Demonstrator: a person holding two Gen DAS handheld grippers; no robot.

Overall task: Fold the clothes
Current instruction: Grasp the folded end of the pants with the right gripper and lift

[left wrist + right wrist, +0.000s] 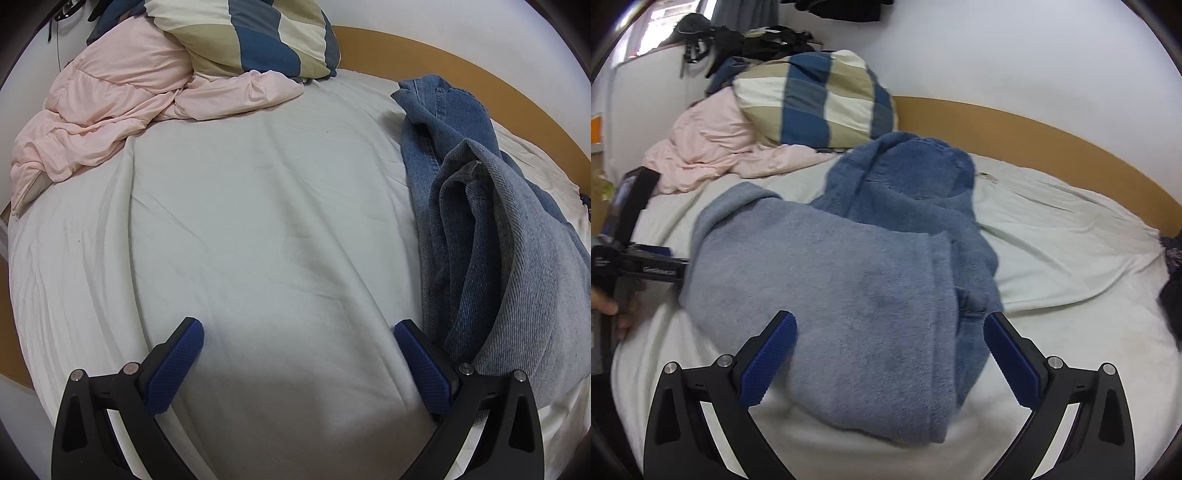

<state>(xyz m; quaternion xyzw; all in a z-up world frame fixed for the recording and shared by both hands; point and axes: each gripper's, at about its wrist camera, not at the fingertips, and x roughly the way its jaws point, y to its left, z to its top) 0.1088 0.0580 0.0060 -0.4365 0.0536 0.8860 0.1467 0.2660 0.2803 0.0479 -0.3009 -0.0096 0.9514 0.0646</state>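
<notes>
Crumpled blue jeans (491,221) lie in a heap on the white bed sheet (258,229), at the right of the left wrist view. My left gripper (298,360) is open and empty over bare sheet, its right finger next to the jeans' edge. In the right wrist view the jeans (857,280) fill the middle, pale inner side up, darker denim behind. My right gripper (889,354) is open just above the near end of the heap, jaws on either side of it and holding nothing. The left gripper also shows in the right wrist view (639,266) at the far left, beside the jeans.
A pink quilt (103,122) and a checked blue, cream and tan pillow (251,33) lie at the head of the bed. A wooden bed frame (1052,147) runs along the white wall. Dark bags (746,40) sit behind the pillow.
</notes>
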